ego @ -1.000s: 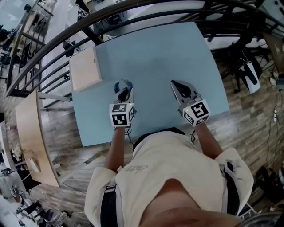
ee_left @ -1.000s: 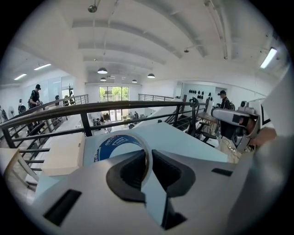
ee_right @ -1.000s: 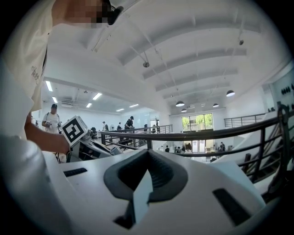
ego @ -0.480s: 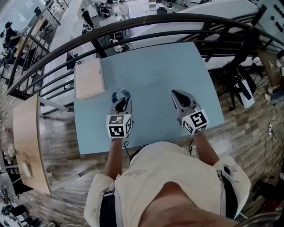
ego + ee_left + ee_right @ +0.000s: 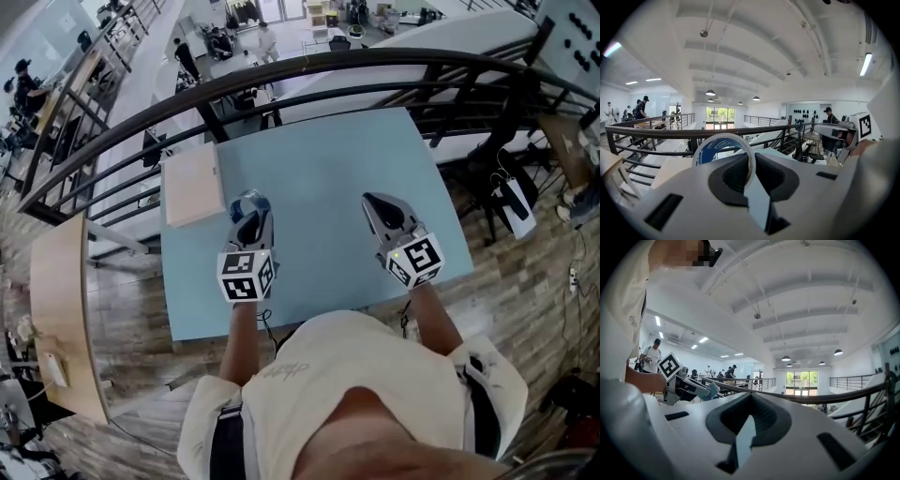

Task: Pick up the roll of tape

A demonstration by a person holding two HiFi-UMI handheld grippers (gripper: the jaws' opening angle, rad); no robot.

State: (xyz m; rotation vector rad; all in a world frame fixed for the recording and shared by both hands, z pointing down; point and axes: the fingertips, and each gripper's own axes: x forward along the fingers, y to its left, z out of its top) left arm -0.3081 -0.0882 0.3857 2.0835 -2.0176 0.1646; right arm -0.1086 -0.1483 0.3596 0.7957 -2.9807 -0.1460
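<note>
The roll of tape [image 5: 723, 152] is a white ring with a blue printed core. My left gripper [image 5: 751, 165] is shut on its rim and holds it upright, clear of the table. In the head view the left gripper [image 5: 249, 214] hangs above the left middle of the light blue table [image 5: 328, 159], with the tape [image 5: 247, 202] at its tip. My right gripper [image 5: 373, 204] is lifted over the table's right side, shut with nothing in it. In the right gripper view its jaws [image 5: 750, 408] meet on empty air, and the left gripper [image 5: 689, 385] shows off to the left.
A pale wooden board [image 5: 192, 184] lies on the table's far left corner. A dark curved railing [image 5: 309, 70] runs just behind the table, with a drop to a lower floor beyond. A wooden bench [image 5: 61, 309] stands at the left, and a chair [image 5: 511, 202] at the right.
Both grippers have risen above the table, the left one carrying the tape up with it. Neither gripper's jaws have changed.
</note>
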